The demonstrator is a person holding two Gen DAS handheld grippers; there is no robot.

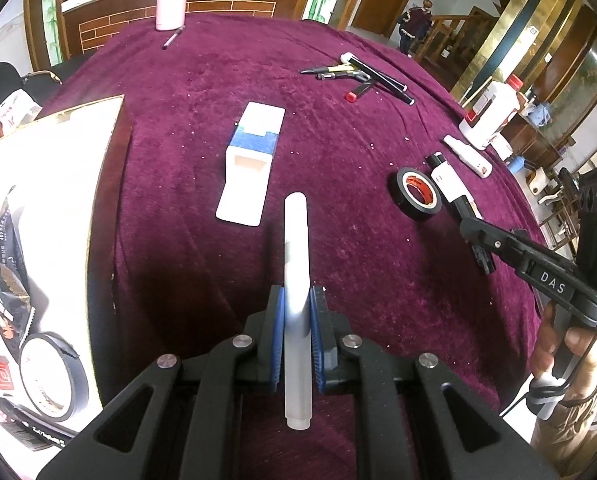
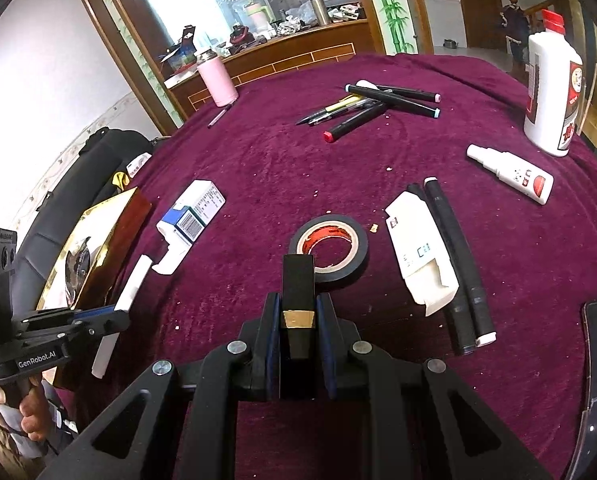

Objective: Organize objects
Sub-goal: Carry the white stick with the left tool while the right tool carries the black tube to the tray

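Observation:
In the left wrist view my left gripper is shut on a white frosted tube that points away over the purple cloth. The right wrist view shows the same gripper and tube beside an open gold-edged box. My right gripper is shut on a black square tube with a gold band, just short of a black tape roll. From the left wrist view the right gripper sits at the right, near the tape roll.
The box holds a tape roll and a packet. On the cloth lie a blue-and-white carton, a white carton with black markers, a spray bottle, a pile of pens, a white bottle and a pink bottle.

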